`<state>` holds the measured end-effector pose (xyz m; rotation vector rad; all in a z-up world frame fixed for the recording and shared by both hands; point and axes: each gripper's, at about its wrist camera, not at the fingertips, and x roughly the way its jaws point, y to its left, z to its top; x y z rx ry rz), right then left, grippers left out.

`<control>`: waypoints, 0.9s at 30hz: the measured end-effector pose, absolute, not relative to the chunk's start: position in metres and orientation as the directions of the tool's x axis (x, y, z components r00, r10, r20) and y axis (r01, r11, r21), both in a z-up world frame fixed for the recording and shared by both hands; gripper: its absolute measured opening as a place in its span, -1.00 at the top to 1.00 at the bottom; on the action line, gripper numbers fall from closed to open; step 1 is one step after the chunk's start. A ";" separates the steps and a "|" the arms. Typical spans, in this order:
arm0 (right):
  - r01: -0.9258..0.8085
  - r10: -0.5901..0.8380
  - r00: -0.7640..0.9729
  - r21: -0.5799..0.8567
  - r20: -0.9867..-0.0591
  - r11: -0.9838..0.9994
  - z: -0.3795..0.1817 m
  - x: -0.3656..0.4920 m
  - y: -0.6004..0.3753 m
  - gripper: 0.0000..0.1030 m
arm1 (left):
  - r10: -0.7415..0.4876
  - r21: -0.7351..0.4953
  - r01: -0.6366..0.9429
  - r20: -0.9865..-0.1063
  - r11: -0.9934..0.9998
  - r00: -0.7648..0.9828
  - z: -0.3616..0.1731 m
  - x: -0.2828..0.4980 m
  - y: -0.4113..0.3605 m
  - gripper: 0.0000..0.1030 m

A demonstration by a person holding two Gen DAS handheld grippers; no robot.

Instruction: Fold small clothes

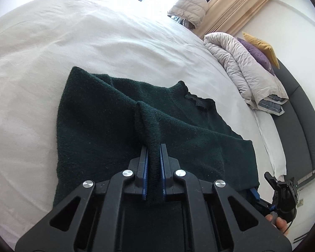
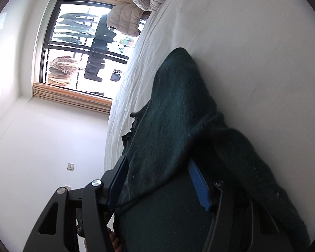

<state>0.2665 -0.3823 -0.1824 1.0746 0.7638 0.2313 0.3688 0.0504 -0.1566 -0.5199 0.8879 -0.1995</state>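
With the left gripper [image 1: 154, 147] pinched narrow on a ribbed fold of the dark green sweater [image 1: 107, 126] lying ahead on the bed [image 1: 52, 42], and the right gripper [image 2: 159, 180] seemingly wide around its edge, carry the fold straight forward, keeping tension even.

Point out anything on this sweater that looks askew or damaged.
The dark green sweater shows no visible damage. One ridge of knit is pinched up in the left gripper, and the neckline is rumpled.
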 end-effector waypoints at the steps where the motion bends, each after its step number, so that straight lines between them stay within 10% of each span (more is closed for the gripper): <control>1: 0.184 0.518 0.731 0.860 -0.444 0.477 -0.181 0.270 -0.381 -0.22 | -0.365 -0.505 -0.045 -0.679 0.862 0.637 -0.153 0.366 0.053 0.84; 27: 0.279 0.451 0.646 0.740 -0.616 0.612 -0.169 0.256 -0.382 -0.01 | -0.245 -0.363 -0.058 -0.729 0.930 0.639 -0.146 0.350 0.072 0.79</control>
